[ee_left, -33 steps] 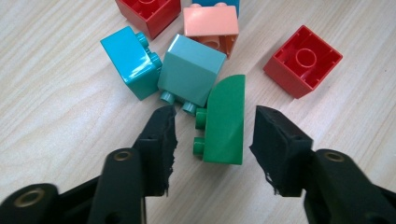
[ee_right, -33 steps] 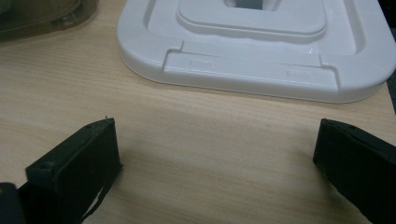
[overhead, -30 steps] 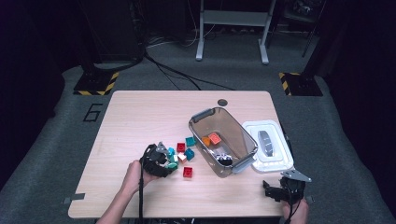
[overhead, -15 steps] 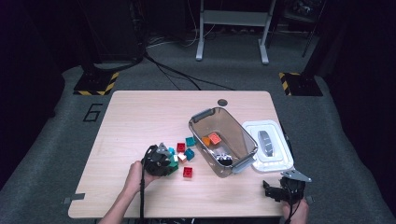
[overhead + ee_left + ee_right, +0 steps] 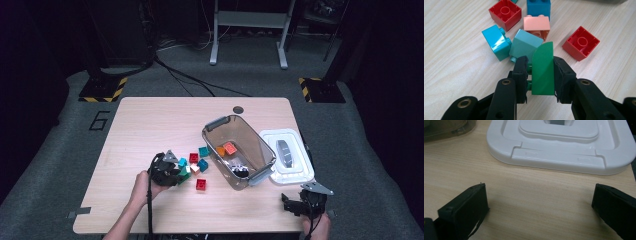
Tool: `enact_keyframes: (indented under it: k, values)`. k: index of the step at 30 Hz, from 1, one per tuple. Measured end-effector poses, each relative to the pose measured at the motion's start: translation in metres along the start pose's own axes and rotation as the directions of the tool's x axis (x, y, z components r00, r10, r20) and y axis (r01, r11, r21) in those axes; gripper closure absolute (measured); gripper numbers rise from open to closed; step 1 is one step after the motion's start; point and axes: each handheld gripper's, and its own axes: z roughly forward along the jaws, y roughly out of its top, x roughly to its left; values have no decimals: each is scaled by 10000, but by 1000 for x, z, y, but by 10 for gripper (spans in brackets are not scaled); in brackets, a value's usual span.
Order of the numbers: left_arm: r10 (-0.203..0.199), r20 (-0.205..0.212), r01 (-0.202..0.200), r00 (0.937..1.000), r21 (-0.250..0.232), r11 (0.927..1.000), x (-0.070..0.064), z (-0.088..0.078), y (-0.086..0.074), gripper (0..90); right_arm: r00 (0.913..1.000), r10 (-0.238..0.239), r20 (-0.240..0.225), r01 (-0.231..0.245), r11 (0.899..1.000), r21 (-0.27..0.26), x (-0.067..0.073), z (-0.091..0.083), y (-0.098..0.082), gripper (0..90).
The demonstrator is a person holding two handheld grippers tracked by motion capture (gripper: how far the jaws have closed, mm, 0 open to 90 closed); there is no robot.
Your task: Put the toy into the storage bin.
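My left gripper (image 5: pixel 540 61) is shut on a green brick (image 5: pixel 543 70) with a slanted top, held on edge between both pads just above the table. In the high view the left gripper (image 5: pixel 167 172) sits at the left edge of a cluster of loose bricks. Ahead of the jaws lie two teal bricks (image 5: pixel 496 41), a pink one (image 5: pixel 536 25), a blue one (image 5: pixel 538 7) and two red ones (image 5: pixel 581 42). My right gripper (image 5: pixel 290 204) rests at the table's front right corner, and its jaws (image 5: pixel 539 195) stand wide open with bare wood between them.
A clear brown bin (image 5: pixel 215 125) stands right of the bricks, holding orange bricks (image 5: pixel 226 148) and a dark object (image 5: pixel 240 171). Its white lid (image 5: pixel 287 152) lies flat beside it, just ahead of the right gripper (image 5: pixel 559 147). The table's left half is bare wood.
The left gripper has shifted only slightly at the edge of the brick cluster. The right gripper has kept still.
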Motion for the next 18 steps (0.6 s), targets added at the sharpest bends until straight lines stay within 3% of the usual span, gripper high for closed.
enact_keyframes:
  k: [5, 18]
  values:
    - [-75, 91, 76, 9999, -157, 9998, 0, -3, 2, 668, 10000, -1, 3, 1, 10000, 2, 0, 0, 0, 0]
    - [48, -134, -53, 9999, -443, 9990, 3, -17, 11, 669, 10000, -1, 4, 1, 10000, 1, 0, 0, 0, 0]
